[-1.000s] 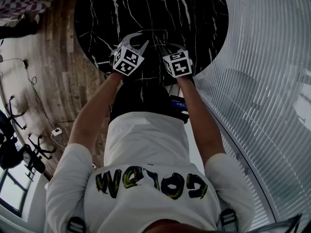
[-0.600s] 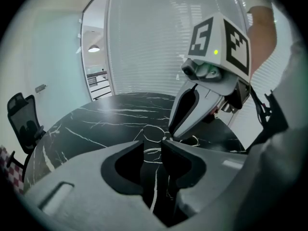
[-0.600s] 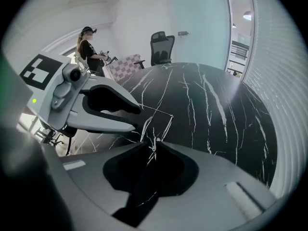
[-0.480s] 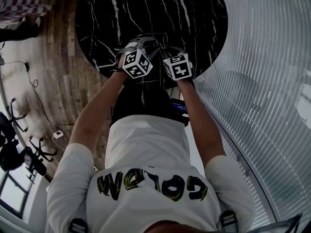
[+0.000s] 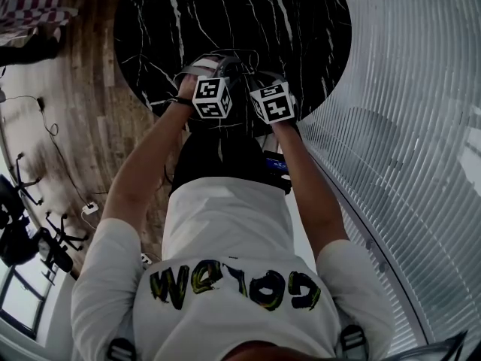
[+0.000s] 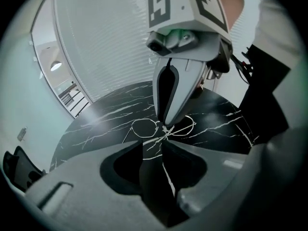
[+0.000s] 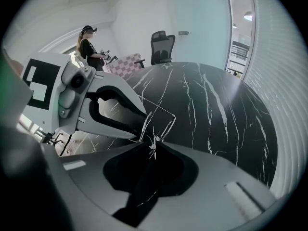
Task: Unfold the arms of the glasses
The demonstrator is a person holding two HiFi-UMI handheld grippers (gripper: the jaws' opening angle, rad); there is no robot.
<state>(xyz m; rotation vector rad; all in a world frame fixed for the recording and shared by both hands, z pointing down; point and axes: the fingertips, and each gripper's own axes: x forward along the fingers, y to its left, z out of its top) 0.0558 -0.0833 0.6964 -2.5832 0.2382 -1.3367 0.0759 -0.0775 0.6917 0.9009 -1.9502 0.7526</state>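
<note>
Thin wire-frame glasses [image 6: 143, 127] are held just above the black marble table [image 5: 301, 21], near its close edge. In the left gripper view my right gripper [image 6: 166, 126] comes down from above, its tips shut on the frame between the two round lenses. In its own view the right gripper [image 7: 154, 147] pinches the wire at its tips. My left gripper [image 7: 143, 124] is close on the left with its jaws opening; a thin glasses arm [image 7: 161, 110] runs past its fingertips, not pressed. In its own view the left gripper [image 6: 155, 146] shows a dark gap with only a thin pale line in it.
The round table ends close to the person's body. A ribbed curved wall [image 5: 421, 126] runs along the right. An office chair [image 7: 161, 44] and a standing person [image 7: 89, 47] are beyond the table's far side. Wooden floor with cables [image 5: 68, 126] lies to the left.
My left gripper has rolled and shifted right, closer to the right gripper, and its jaws have spread. The right gripper has kept still on the frame.
</note>
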